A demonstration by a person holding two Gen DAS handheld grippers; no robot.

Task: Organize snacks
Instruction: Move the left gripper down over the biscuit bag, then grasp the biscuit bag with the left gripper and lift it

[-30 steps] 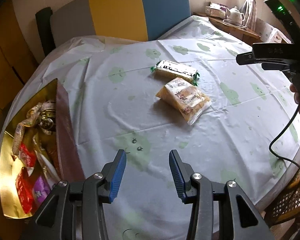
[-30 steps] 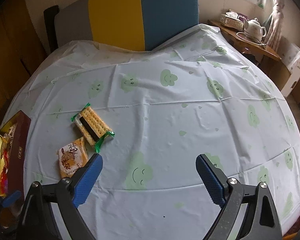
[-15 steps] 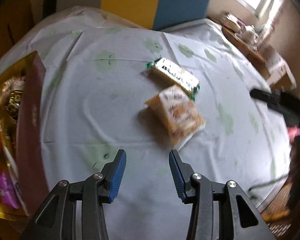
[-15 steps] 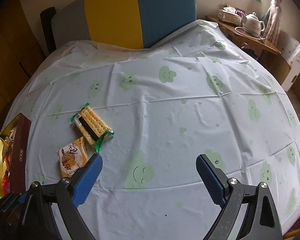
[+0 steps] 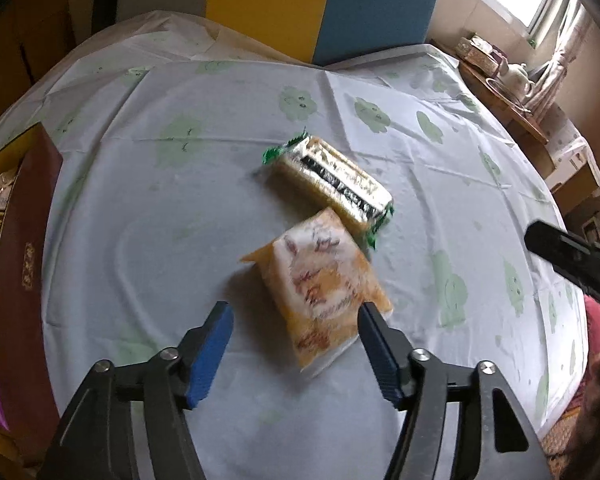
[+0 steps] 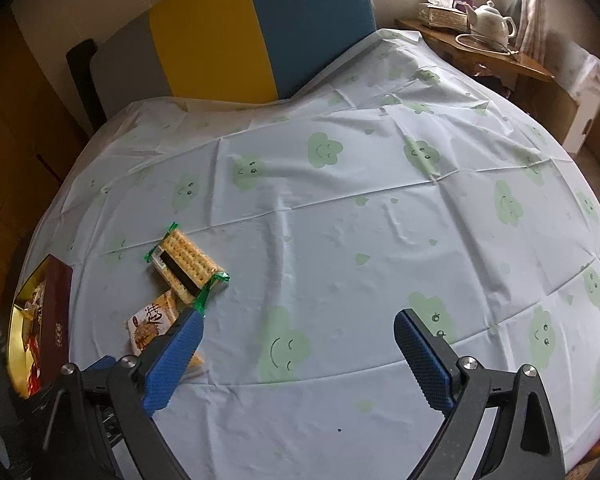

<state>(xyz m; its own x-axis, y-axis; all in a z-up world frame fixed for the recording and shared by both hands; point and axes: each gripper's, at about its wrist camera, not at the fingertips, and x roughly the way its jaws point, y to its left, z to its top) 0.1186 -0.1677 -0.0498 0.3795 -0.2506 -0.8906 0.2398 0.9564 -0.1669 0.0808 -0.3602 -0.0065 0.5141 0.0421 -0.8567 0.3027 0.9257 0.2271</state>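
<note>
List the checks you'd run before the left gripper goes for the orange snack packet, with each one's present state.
1. Left gripper jaws opening, nothing between the pads: ok.
2. Orange packet lies ahead of the fingertips, free on the tablecloth: ok.
3. Packet clear of the green-ended cracker pack: not ok, their edges meet or overlap.
4. Gift box open with snacks inside, room for more: cannot tell.
5. Right gripper open, empty, out of the way: ok.
6. Packet squarely between the jaws: not ok, it sits toward the right finger.
</note>
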